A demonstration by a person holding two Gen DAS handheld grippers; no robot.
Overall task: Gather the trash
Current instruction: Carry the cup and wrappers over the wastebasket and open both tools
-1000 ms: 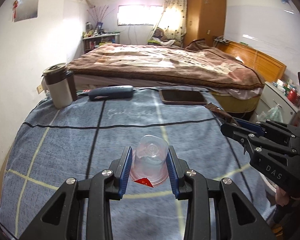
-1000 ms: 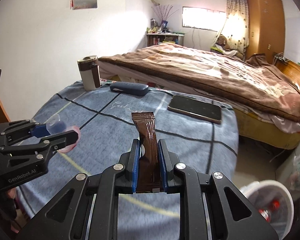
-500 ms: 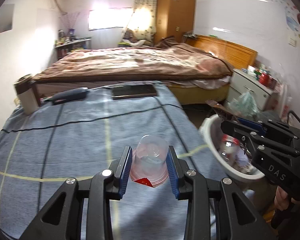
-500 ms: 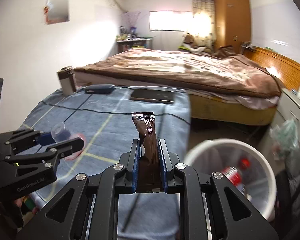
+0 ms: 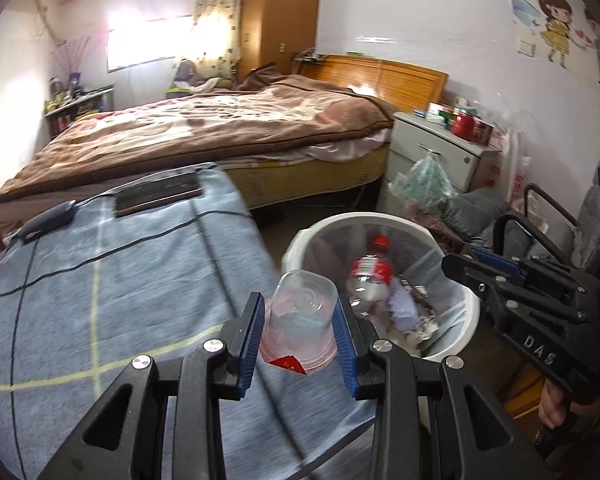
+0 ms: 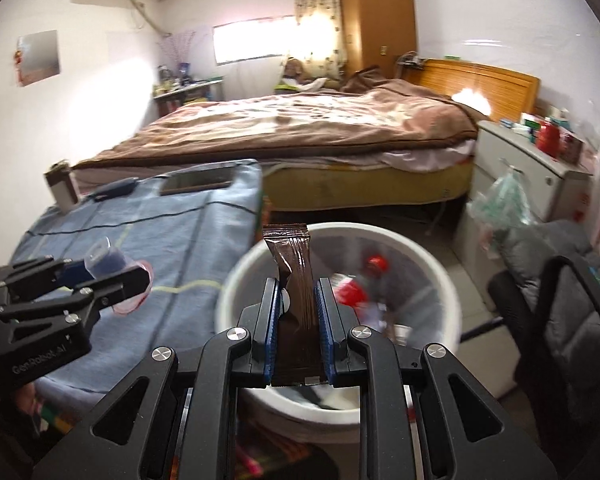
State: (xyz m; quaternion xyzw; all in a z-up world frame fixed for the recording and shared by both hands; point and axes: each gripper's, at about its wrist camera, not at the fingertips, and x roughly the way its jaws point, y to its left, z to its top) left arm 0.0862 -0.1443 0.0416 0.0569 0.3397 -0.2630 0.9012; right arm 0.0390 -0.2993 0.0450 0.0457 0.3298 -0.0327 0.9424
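Both claws grip trash: left claw (image 5: 300,334) pinches plastic cup (image 5: 302,320), right claw (image 6: 298,312) brown wrapper (image 6: 296,280).

Daylight from the far window (image 5: 140,48) blows out to white on my left feed, and the curtain (image 6: 320,20) glares on the right. The room is otherwise evenly dim. Fisheye bending curves the walls, corners go black, and the bin (image 6: 440,280) and blanket (image 5: 140,280) smear with motion blur.
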